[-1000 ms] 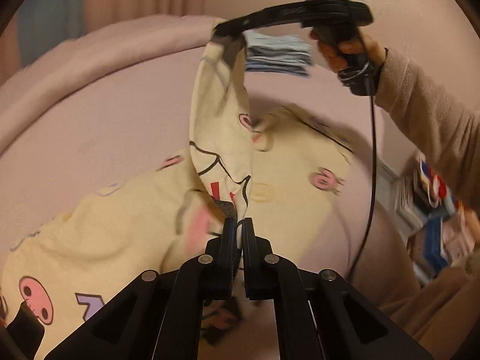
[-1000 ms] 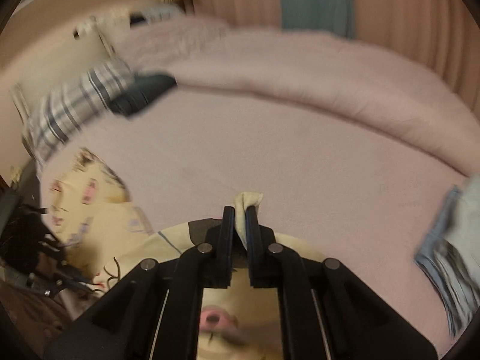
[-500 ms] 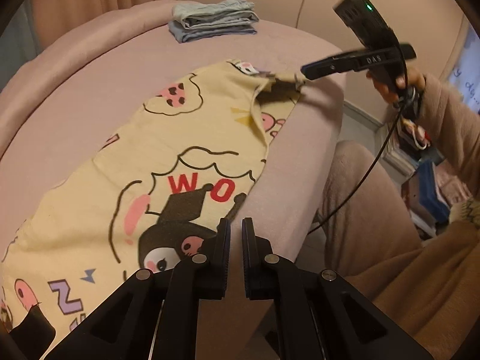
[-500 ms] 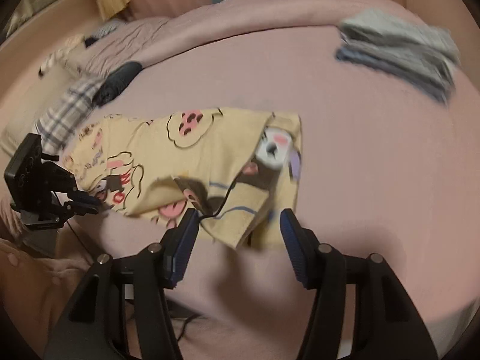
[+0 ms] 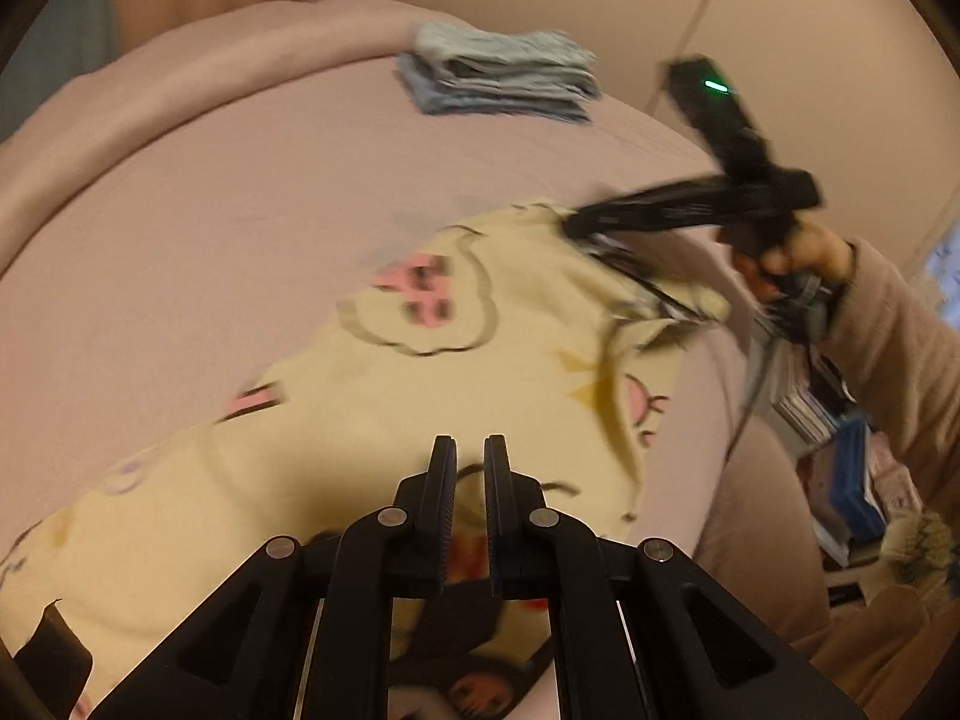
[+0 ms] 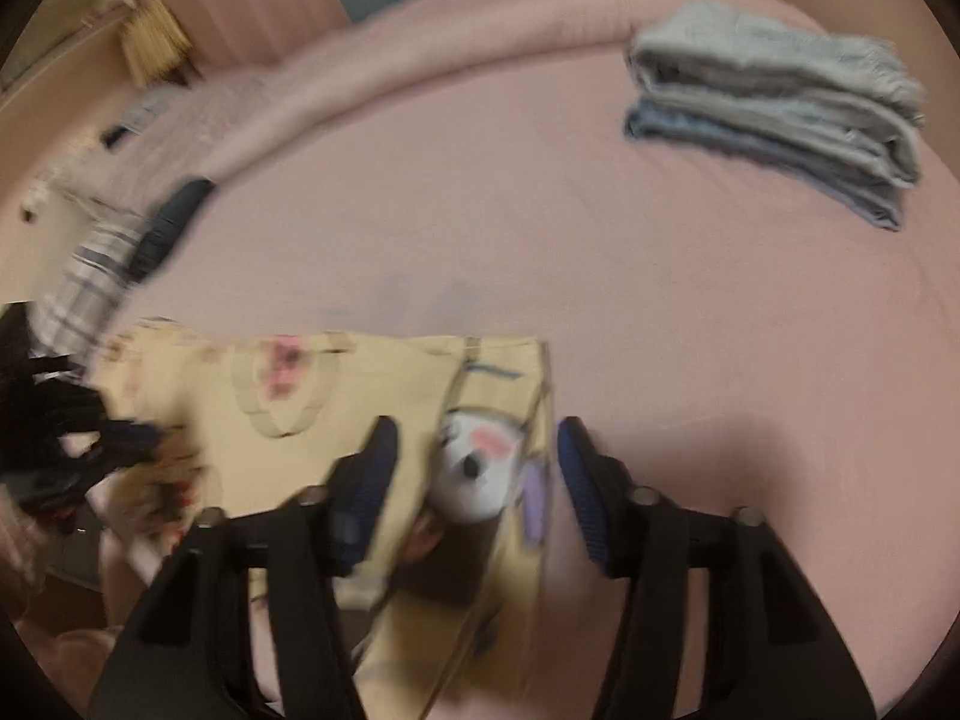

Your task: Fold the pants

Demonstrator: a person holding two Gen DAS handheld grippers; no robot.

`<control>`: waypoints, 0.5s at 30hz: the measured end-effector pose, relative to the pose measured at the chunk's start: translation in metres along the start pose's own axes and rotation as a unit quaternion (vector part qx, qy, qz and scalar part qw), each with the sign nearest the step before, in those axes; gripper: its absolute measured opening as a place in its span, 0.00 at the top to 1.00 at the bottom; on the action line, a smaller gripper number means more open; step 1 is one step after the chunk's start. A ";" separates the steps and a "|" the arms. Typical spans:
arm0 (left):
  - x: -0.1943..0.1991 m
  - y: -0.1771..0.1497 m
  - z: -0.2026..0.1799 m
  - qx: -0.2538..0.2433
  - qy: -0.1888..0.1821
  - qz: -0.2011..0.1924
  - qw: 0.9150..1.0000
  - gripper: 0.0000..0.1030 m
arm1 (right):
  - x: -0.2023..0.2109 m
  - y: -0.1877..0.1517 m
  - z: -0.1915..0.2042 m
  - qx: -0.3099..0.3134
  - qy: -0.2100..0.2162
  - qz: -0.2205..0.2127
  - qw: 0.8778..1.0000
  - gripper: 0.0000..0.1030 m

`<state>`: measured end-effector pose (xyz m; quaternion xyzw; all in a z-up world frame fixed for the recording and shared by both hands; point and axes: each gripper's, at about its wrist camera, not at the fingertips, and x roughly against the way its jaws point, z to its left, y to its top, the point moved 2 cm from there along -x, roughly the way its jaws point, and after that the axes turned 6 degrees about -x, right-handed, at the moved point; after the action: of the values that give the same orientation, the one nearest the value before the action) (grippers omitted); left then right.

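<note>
— Which step are you on?

— The pants (image 5: 372, 420) lie spread flat on the bed (image 5: 210, 198), along its near edge, yellow with cartoon prints. I judge I'm between folds: the cloth is laid out and I'm setting up the next grab.

— What are your tongs doing?

— My right tongs (image 6: 474, 438) stand wide, empty, hovering over the right end of the pants. My left tongs (image 5: 468, 450) are narrowed to a thin slot above the other end; nothing is pinched between the tips that I can see, though the blur leaves me unsure.

— And next?

— I think each pair needs to bite an end or corner, then carry one end over onto the other. The folded clothes (image 6: 780, 114) at the far corner stay well apart.
</note>
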<state>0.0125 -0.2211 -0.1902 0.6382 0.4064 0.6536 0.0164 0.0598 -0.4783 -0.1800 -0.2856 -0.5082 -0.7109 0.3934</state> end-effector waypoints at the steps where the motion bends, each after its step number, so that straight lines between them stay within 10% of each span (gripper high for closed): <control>1: -0.006 0.003 -0.007 -0.011 -0.009 0.001 1.000 0.96 | -0.010 0.002 0.000 0.010 0.001 0.012 1.000 0.82; 10: -0.042 0.008 -0.040 -0.061 -0.050 0.039 0.996 0.96 | 0.013 0.026 0.012 0.087 -0.039 -0.043 0.995 0.90; 15: -0.031 0.004 -0.041 -0.052 -0.056 0.036 0.996 0.96 | -0.029 0.026 -0.004 0.051 -0.077 0.030 0.995 0.74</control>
<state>-0.0141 -0.2614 -0.2080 0.6864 0.3471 0.6373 0.0483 0.0973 -0.4786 -0.1917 -0.3338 -0.5638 -0.6476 0.3888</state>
